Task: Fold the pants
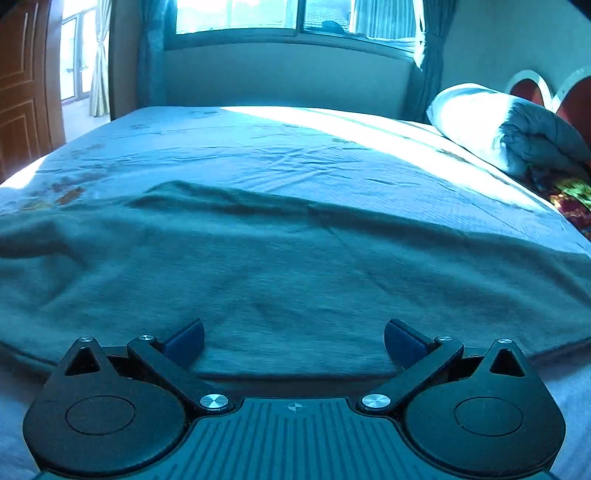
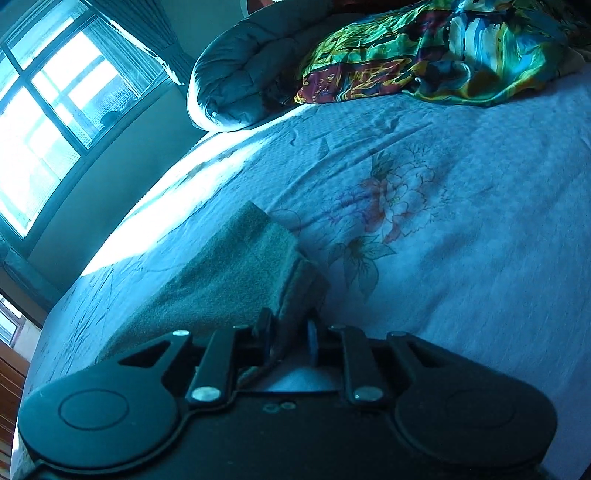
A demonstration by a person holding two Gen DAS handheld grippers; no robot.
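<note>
The grey-green pants (image 1: pixel 280 273) lie spread across the near part of the bed, wide from left to right. My left gripper (image 1: pixel 294 341) is open, its blue pads (image 1: pixel 186 341) wide apart just above the pants' near edge. In the right wrist view my right gripper (image 2: pixel 288 336) is shut on a folded end of the pants (image 2: pixel 236 273), which bunches between the fingers and trails off to the left over the sheet.
The bed has a pale floral sheet (image 2: pixel 443 221). A rolled grey duvet (image 2: pixel 240 74) and a bright patterned cloth (image 2: pixel 443 48) lie at the head end. A white pillow (image 1: pixel 472 118), a window (image 1: pixel 266 14) and a wooden door (image 1: pixel 26 85) lie beyond the bed.
</note>
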